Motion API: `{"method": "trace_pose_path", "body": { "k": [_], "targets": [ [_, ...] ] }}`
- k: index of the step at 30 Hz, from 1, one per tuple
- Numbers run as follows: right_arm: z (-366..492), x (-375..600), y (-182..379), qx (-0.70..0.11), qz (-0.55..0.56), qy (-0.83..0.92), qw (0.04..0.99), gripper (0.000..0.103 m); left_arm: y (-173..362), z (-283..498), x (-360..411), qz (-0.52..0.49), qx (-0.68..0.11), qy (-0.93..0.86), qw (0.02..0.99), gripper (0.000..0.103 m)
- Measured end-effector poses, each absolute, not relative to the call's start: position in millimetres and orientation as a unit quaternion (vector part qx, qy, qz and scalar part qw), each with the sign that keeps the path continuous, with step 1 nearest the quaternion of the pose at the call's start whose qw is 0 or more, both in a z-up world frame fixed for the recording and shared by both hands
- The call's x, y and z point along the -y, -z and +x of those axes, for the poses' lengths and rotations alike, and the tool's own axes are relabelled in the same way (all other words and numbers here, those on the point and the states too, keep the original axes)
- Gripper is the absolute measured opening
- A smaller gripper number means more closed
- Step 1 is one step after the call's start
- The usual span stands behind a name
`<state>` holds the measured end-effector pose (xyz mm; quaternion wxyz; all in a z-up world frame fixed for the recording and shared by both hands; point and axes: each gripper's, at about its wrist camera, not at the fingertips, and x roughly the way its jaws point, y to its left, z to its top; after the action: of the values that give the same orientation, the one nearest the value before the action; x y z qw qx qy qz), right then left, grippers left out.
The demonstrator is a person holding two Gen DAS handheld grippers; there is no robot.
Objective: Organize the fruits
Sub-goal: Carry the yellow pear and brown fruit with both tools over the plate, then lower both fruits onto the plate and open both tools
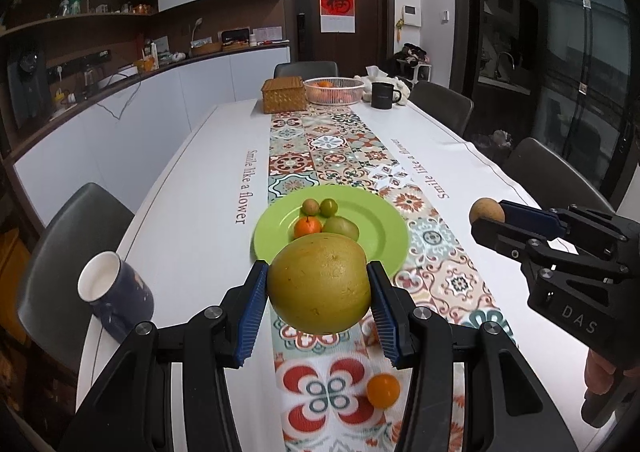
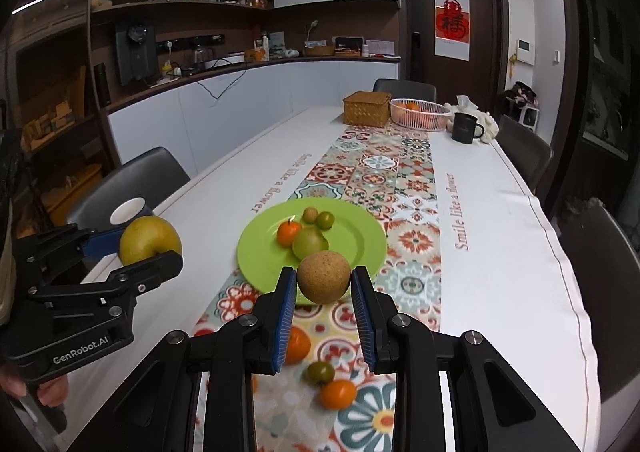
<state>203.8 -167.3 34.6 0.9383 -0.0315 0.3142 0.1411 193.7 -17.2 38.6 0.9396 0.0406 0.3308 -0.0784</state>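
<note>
My left gripper (image 1: 318, 284) is shut on a large yellow-green pomelo (image 1: 319, 284), held above the near edge of the green plate (image 1: 376, 228). It also shows in the right wrist view (image 2: 149, 240). My right gripper (image 2: 324, 284) is shut on a round brown pear (image 2: 323, 277), held just in front of the green plate (image 2: 256, 256); the pear also shows in the left wrist view (image 1: 486, 211). The plate holds a small orange (image 1: 307, 227), a green pear-shaped fruit (image 1: 341, 228) and two small green fruits (image 1: 320, 207).
Loose on the patterned runner (image 1: 332, 148) lie an orange fruit (image 1: 383, 390), another orange fruit (image 2: 338, 393), a small green fruit (image 2: 321, 372) and an orange (image 2: 298, 344). A dark mug (image 1: 114, 294) stands at the left. A wicker box (image 1: 283, 95), white basket (image 1: 334, 90) and black mug (image 1: 383, 95) stand at the far end.
</note>
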Motion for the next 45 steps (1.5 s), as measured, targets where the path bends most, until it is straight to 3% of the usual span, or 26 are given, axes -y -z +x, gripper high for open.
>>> {"method": "trace_pose_path", "body": {
  "k": [12, 37, 39, 41, 45],
  "targets": [
    [261.5, 154.7, -24.3, -0.331, -0.039, -0.155, 0.93, 0.029, -27.5, 249.6, 18.1, 0.042, -0.348, 0.086, 0.933, 0.049],
    [345.5, 146.3, 54.2, -0.442, -0.012, -0.187, 0.877, 0.03, 47.0, 325.1, 22.7, 0.048, -0.45, 0.111, 0.885, 0.049],
    [345.4, 146.7, 56.1, -0.441, -0.01, -0.186, 0.878, 0.03, 46.0, 324.6, 22.4, 0.05, -0.445, 0.108, 0.887, 0.052],
    [344.7, 148.5, 55.3, -0.439, -0.009, -0.179, 0.881, 0.039, 40.5, 321.9, 21.6, 0.055, -0.435, 0.102, 0.893, 0.062],
    [337.2, 155.3, 46.4, -0.426, -0.006, -0.169, 0.889, 0.042, 24.8, 309.7, 17.9, 0.063, -0.414, 0.088, 0.904, 0.064]
  ]
}}
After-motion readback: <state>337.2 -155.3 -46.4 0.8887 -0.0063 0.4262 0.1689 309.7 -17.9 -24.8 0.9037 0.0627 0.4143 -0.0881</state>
